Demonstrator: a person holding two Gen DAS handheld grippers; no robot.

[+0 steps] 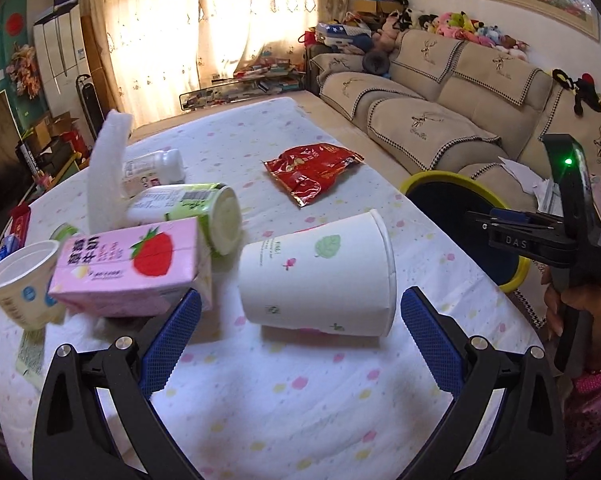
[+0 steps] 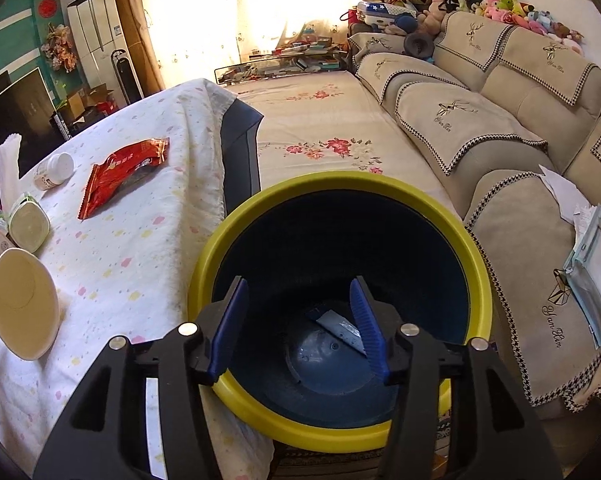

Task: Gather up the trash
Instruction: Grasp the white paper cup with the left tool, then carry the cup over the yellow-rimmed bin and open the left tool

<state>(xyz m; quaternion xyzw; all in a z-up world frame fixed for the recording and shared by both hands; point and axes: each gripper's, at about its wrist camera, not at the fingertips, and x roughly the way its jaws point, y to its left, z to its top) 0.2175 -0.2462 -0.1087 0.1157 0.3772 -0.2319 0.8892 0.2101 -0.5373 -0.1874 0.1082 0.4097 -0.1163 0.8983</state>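
Observation:
A white paper cup (image 1: 316, 272) with a leaf print lies on its side on the table, just beyond my left gripper (image 1: 300, 340). That gripper is open and the cup sits ahead of the gap, with neither finger touching it. A red foil wrapper (image 1: 312, 168) lies farther back. My right gripper (image 2: 296, 300) hangs open over the dark blue bin with a yellow rim (image 2: 340, 184), with nothing between its fingers. A silvery scrap of packaging (image 2: 340, 328) rests on the bin's bottom.
Left of the cup crowd a pink strawberry milk carton (image 1: 128, 268), a green-and-white can (image 1: 196, 212), a white pill bottle (image 1: 156, 168) and a small yogurt cup (image 1: 24, 280). A beige sofa (image 2: 500, 120) runs along the right. The bin stands beside the table's right edge.

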